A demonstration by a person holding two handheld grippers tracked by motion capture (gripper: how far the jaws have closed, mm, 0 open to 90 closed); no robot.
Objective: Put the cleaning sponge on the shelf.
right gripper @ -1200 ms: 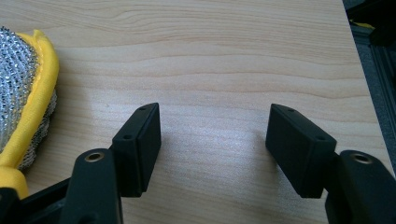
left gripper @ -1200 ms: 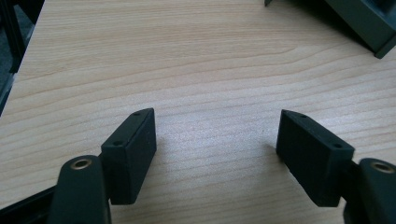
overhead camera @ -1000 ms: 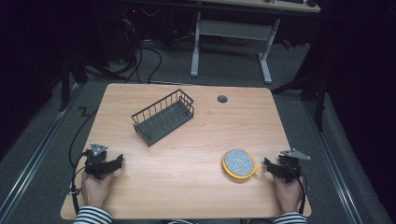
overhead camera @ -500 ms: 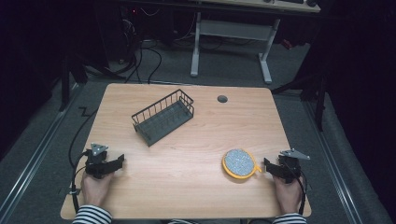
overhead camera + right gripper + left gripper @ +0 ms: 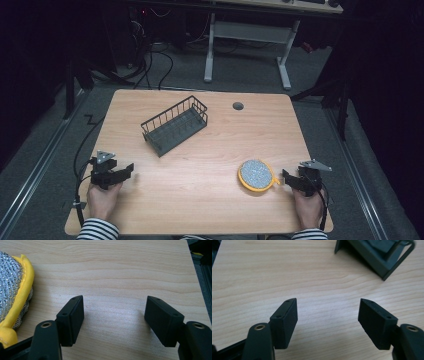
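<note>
Two grippers sit low at the near edge of the worktop (image 5: 210,210), one per hand, nothing picked up yet. Starting at the left: our left gripper (image 5: 127,170) rests by the near left corner, jaws apart with bare wood between them; they have just been closing a little, on nothing. It points across the worktop toward the wire basket (image 5: 175,125), which we see well apart from it, standing upright and empty at an angle left of centre, open top up, likely so something can be dropped in. A small round grommet (image 5: 238,106) sits behind it near the far edge. Moving right: the round scrubbing pad (image 5: 256,175), silver mesh with a yellow rim, lies flat near the front. Our right gripper (image 5: 286,176) is just beside its right edge, jaws wide, nothing between them; its own view puts the pad (image 5: 12,287) off to the side of the jaws, not inside. We judge the pad is the thing to grab, and the right hand needs to swing toward it first.
</note>
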